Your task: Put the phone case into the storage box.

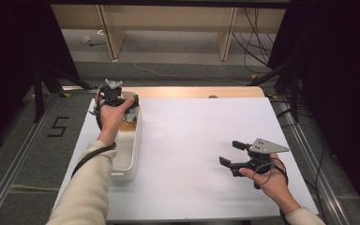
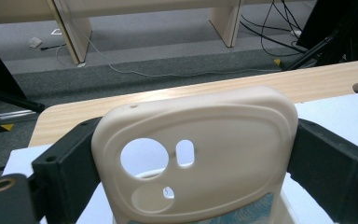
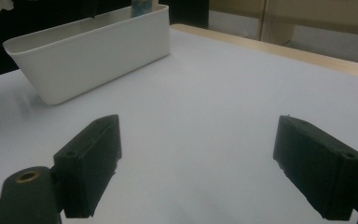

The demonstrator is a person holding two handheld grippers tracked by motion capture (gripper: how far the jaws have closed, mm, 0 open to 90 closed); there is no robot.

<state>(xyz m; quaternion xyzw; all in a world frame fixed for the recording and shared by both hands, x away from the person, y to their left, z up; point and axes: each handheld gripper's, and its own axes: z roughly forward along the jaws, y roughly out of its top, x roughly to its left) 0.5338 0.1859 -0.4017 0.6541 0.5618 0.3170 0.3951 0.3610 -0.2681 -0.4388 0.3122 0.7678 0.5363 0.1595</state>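
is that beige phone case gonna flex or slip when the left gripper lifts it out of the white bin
The phone case looks soft and matte, so it probably grips well. It is a thin shell with cutouts, so likely light and bendy. The left gripper clamps its side edges, which may bow inward.

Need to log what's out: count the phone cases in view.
1: a beige phone case clamped in the left hand-held gripper above the white bin. More may lie hidden inside the bin.

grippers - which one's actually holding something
The left gripper, over the white bin: its jaws clamp a beige phone case. The right gripper stands open over bare white table.
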